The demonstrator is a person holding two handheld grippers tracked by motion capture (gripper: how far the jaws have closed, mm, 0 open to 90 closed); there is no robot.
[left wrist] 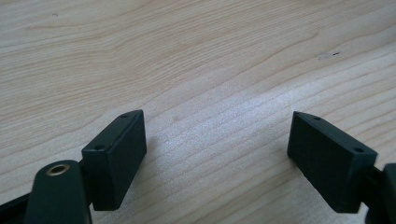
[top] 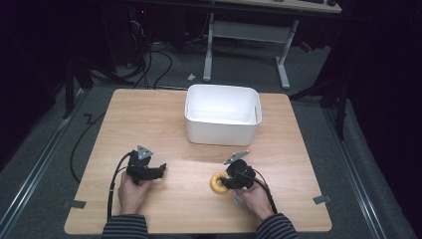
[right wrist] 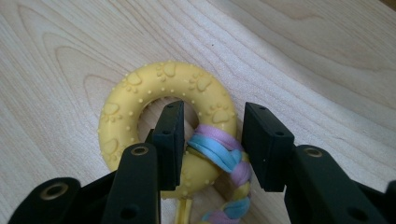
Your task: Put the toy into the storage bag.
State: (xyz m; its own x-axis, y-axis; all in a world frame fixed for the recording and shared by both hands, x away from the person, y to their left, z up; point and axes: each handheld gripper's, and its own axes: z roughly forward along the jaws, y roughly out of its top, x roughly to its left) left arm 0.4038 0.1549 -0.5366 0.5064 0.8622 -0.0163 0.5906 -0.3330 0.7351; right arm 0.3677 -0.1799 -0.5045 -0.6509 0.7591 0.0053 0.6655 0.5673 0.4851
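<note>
One tool (right wrist: pixel 210 140) clamps yellow ring (right wrist: pixel 135 93); high view adds bin (top: pixel 222 113).

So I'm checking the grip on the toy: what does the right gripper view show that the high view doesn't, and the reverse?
Right gripper view alone: paw prints and bumps on the yellow ring toy, its braided purple, blue and yellow band, and the right gripper with one jaw through the hole, one outside, closed on the wrapped part.
High view alone: the white bin, the left gripper, both hands, the floor.
Both: ring, right gripper, wooden table.
</note>
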